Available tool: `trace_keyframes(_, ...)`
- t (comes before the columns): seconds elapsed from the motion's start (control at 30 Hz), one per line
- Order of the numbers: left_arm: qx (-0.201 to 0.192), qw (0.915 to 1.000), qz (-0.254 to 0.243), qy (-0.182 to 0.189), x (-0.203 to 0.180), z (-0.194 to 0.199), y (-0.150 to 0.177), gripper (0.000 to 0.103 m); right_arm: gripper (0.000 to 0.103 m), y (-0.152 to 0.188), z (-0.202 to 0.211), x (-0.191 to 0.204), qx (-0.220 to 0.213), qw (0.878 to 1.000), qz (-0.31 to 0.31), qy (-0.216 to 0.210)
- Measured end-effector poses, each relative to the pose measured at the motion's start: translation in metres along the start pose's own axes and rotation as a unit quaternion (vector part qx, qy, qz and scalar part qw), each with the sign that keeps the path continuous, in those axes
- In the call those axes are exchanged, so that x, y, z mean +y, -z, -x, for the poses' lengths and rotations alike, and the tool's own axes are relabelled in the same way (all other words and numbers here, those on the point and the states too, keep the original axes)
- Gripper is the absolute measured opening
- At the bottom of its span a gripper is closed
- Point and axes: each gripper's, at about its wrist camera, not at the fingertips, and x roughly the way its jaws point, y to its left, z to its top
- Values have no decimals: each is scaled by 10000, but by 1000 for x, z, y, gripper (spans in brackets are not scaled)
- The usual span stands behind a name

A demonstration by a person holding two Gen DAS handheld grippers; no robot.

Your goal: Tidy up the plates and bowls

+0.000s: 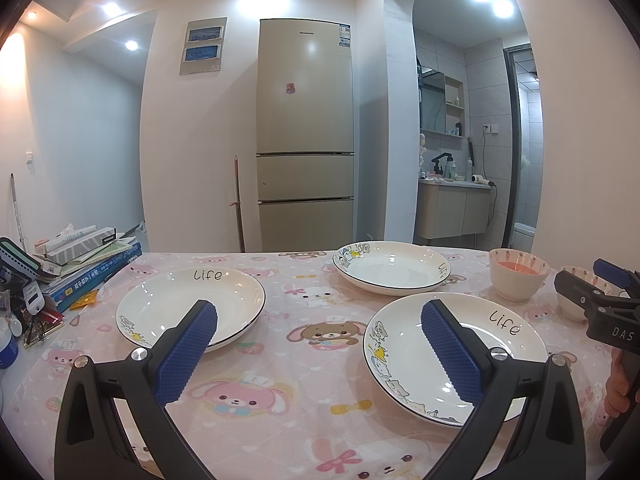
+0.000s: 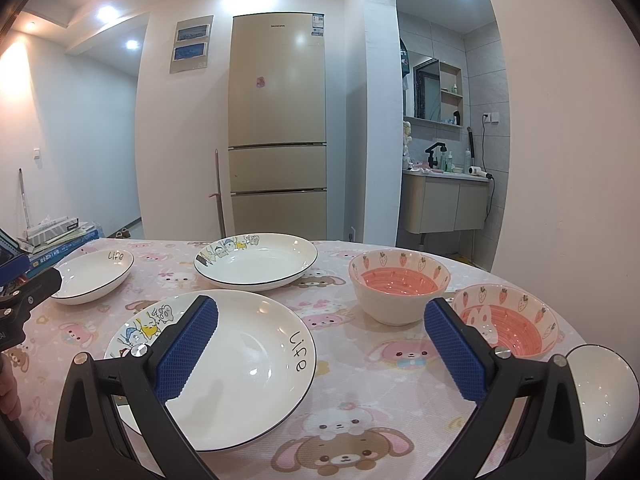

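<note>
Three white "Life" plates with cartoon prints lie apart on the pink tablecloth (image 1: 304,380): a left plate (image 1: 190,308) (image 2: 94,276), a far plate (image 1: 392,266) (image 2: 256,260) and a near plate (image 1: 404,340) (image 2: 248,360). Two strawberry-print bowls stand at the right, one further back (image 1: 519,274) (image 2: 400,288) and one nearer (image 2: 508,320). My left gripper (image 1: 320,320) hovers open between the left and near plates, holding nothing. My right gripper (image 2: 320,316) is open and empty, between the near plate and the bowls.
A small white bowl (image 2: 600,392) sits at the table's right edge. Stacked books and clutter (image 1: 92,264) fill the left side. A fridge (image 1: 304,132) stands beyond the far edge. A person's hand (image 1: 618,384) grips the right handle.
</note>
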Motion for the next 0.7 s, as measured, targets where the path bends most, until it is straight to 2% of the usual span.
trace_keyframes(0.7,-1,10000,-1,0,0,0,0,103,103,0,-1,2,-2,10000,5,0)
